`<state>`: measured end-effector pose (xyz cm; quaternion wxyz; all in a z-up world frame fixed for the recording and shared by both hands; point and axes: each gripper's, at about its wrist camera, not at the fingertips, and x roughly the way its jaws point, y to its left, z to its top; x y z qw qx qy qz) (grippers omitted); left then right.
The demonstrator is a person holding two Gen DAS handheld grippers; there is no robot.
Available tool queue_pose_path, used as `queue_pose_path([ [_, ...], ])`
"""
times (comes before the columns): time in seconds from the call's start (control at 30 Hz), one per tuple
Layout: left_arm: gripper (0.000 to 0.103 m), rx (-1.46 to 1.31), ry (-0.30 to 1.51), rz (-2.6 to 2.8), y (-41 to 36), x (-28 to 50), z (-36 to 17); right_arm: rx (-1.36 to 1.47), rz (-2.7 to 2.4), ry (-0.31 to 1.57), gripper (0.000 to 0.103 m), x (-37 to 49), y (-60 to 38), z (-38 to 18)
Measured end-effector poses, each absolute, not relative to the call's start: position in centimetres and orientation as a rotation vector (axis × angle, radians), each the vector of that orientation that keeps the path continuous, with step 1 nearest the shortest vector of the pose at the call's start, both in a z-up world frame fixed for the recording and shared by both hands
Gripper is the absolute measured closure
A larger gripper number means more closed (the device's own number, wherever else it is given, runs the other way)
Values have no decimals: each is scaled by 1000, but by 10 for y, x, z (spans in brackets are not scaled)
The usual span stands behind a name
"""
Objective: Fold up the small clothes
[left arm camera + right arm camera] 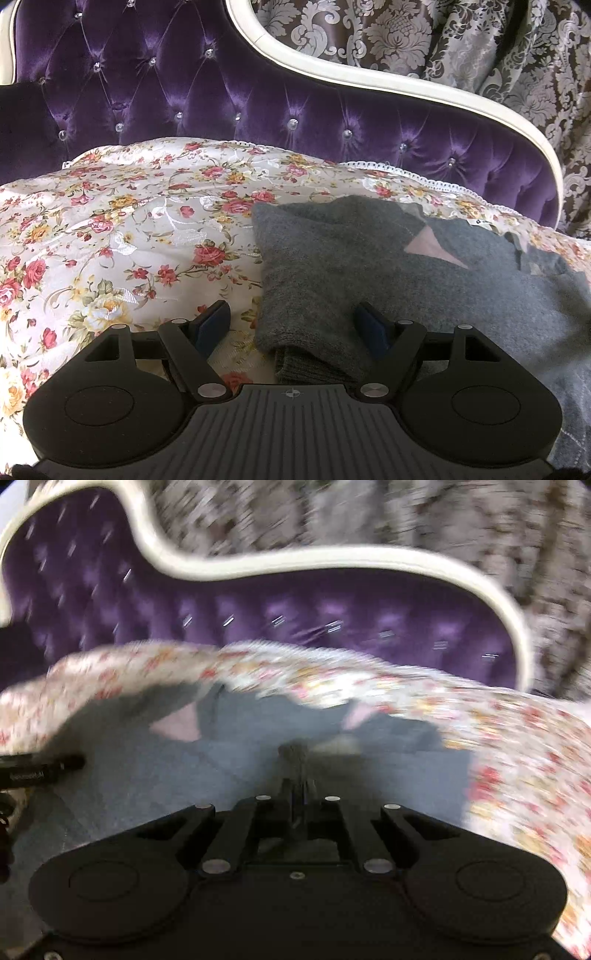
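A grey knit sweater (424, 273) with pale pink patches lies on the floral cover, to the right in the left wrist view. One sleeve, folded over, runs down to its ribbed cuff (314, 365). My left gripper (291, 325) stands open astride that sleeve, the left finger clear of the knit over the cover. The right wrist view is blurred. There my right gripper (297, 775) is shut over the sweater (221, 760), and a small dark bunch of knit seems pinched at its tips. A black part of the left gripper (40, 768) shows at that view's left edge.
The floral quilted cover (129, 229) with a lace edge spreads left of the sweater. Behind it rises a purple tufted backrest (221, 103) with a curved cream frame (369, 79). A grey damask curtain (480, 44) hangs beyond.
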<state>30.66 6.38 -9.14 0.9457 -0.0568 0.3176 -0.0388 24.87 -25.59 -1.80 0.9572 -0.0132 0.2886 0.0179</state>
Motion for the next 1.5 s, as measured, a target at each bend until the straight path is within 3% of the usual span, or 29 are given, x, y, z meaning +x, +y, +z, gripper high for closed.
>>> queue_pose_path([
  [0.13,29,-115,647,-79,63,307,-91,62,39,672,81,208,-293,-20],
  [0.2,29,-113,647,-78,63,307,-92,91,49,688,80,195,-304,-25],
  [0.27,29,-111,647,-78,63,307,-92,121,53,665,50,189,-313,-23],
  [0.33,28,-113,647,-78,64,307,-92,131,61,633,40,191,-316,-20],
  [0.7,28,-110,645,-78,63,306,-91,202,34,699,45,238,-316,-49],
  [0.73,28,-109,645,-77,63,307,-91,214,42,697,64,237,-316,-50],
  [0.77,28,-107,645,-76,63,307,-91,209,50,694,92,235,-314,-49],
  [0.9,28,-108,646,-71,62,308,-90,122,114,666,93,233,-295,-32],
  [1.07,28,-114,639,-67,64,307,-91,18,121,493,93,227,-288,13],
  [1.27,28,-109,639,-67,63,306,-90,81,17,655,93,250,-320,-27],
  [1.4,28,-102,671,-82,67,306,-84,131,-59,709,89,246,-334,-48],
  [1.5,28,-80,676,-70,70,303,-71,122,-67,660,75,234,-332,-36],
])
